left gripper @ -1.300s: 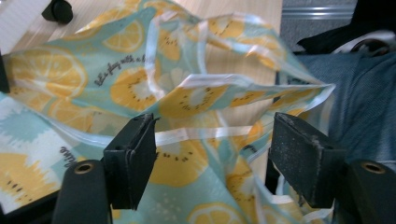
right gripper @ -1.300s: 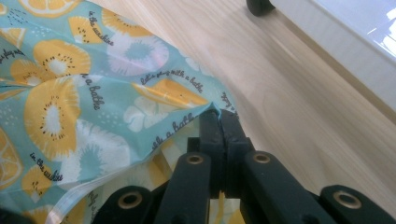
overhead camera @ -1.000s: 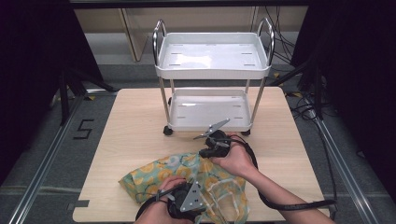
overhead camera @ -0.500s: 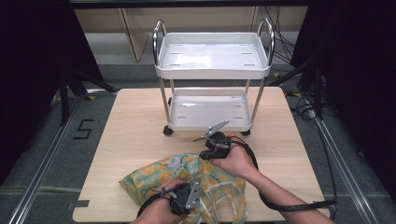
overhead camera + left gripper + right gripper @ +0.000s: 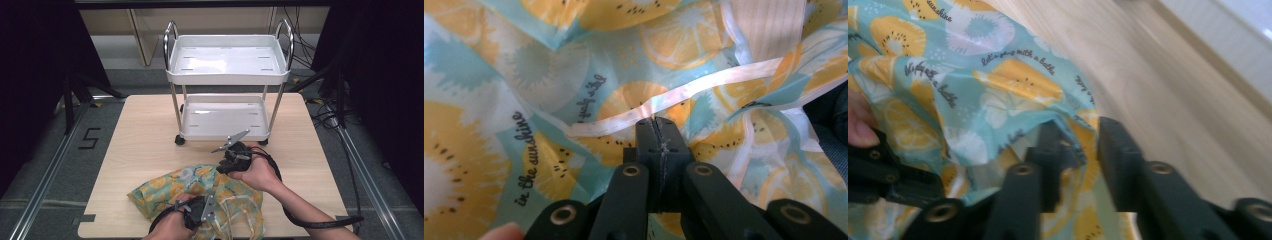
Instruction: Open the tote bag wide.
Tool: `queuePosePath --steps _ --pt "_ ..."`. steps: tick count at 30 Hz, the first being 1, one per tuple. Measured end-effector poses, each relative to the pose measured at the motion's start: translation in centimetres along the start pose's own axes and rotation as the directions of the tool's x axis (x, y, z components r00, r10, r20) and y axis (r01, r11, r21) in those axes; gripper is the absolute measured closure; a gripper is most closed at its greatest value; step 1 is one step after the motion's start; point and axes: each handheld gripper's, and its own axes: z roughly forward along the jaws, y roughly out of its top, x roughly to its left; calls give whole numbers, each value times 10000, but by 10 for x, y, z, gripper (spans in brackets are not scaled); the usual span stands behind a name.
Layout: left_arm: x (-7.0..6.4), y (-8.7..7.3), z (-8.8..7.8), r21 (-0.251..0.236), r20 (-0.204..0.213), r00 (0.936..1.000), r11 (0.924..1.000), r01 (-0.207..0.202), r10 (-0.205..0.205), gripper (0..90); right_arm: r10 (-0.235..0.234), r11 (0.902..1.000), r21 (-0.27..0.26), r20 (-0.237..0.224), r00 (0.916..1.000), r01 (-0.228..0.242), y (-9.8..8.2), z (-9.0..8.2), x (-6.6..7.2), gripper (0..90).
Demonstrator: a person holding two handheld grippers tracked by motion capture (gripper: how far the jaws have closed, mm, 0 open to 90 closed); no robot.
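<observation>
Left gripper (image 5: 658,131) clamped on white strap (image 5: 684,93) of lemon-print bag (image 5: 195,187). Right gripper (image 5: 1083,140) parted, straddling bag edge on wooden table (image 5: 140,135), near white two-tier cart (image 5: 227,75).

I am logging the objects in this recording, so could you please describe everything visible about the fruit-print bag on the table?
The bag is thin, glossy, plastic-looking sheet, turquoise with yellow citrus slices, white flowers and black script. It lies crumpled on the near part of the wooden table, in front of the white cart. A pale strap crosses it. The left claw is shut on that strap; the right claw is open, its jaws astride a raised edge of the bag.
</observation>
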Motion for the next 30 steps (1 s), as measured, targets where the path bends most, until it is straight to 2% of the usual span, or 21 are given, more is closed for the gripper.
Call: queuePosePath --steps 1,2,3,4,6,7,9,11,13,14,15,17,19,20,21,22,23,24,27,28,30 --pt "0 0 0 -7 36 10000 10000 81 -81 898 -208 9997 -156 122 9997 209 -2 -1 -1 640" --pt "1 0 -1 9 92 9998 9999 169 -169 899 -506 9984 -268 -3 9987 505 -3 -2 -2 604" --pt "2 -1 -1 -67 98 9997 9997 239 -238 898 -585 9982 -159 55 9983 586 -4 -6 -3 571" --pt "3 0 -1 -31 187 9996 9998 198 -197 899 -622 9974 -360 189 9979 628 -6 -10 -3 537" --pt "3 -2 -1 -215 126 9984 9983 551 -548 899 -931 9937 -625 83 9956 934 -8 -19 -3 515" --pt "5 -2 -2 -78 187 9986 9987 502 -500 899 -1019 9923 -690 146 9947 1027 -10 -25 -2 503" --pt "6 -3 -2 -380 114 9964 9957 848 -844 899 -1393 9876 -734 21 9902 1391 -16 -39 2 508" --pt "8 -4 -3 -315 206 9961 9957 867 -860 899 -1641 9844 -675 -198 9862 1625 -24 -49 7 518" --pt "10 -4 -3 -258 204 9968 9966 784 -779 899 -1661 9852 -504 -384 9854 1641 -31 -54 12 524" --pt "8 -4 -2 -466 34 9956 9945 939 -939 899 -1677 9853 -437 -550 9843 1654 -36 -54 15 527" --pt "9 -4 -2 -500 85 9954 9942 953 -950 899 -1702 9854 -201 -722 9828 1692 -40 -54 18 528" --pt "11 -4 -4 -467 76 9943 9932 1067 -1064 899 -2061 9782 21 -1061 9728 2075 -49 -52 25 528" --pt "12 -5 -5 -589 -125 9931 9916 1155 -1164 900 -2417 9693 55 -1596 9571 2457 -56 -49 31 526" --pt "13 -5 -5 -643 -137 9919 9901 1248 -1259 900 -2145 9748 202 -1882 9584 2221 -60 -48 36 523" --pt "13 -5 -5 -709 -168 9908 9886 1331 -1346 900 -2281 9718 112 -2089 9510 2356 -62 -46 38 519" --pt "16 -5 -5 -582 23 9915 9898 1298 -1299 900 -2084 9753 269 -2161 9539 2192 -65 -45 40 513" --pt "15 -5 -5 -594 -20 9913 9896 1311 -1314 900 -2007 9765 313 -2267 9531 2131 -67 -42 42 508" --pt "14 -5 -5 -750 -242 9899 9876 1376 -1397 900 -1934 9770 448 -2238 9552 2083 -69 -40 43 503" --pt "15 -5 -8 -868 -356 9887 9860 1422 -1457 900 -1865 9761 651 -2407 9525 2076 -72 -31 44 488" --pt "15 -5 -8 -903 -391 9881 9854 1446 -1486 900 -1654 9796 701 -2497 9541 1882 -72 -28 47 486" --pt "17 -5 -10 -814 -216 9877 9849 1528 -1550 900 -1789 9769 722 -2373 9548 2010 -72 -24 47 482"
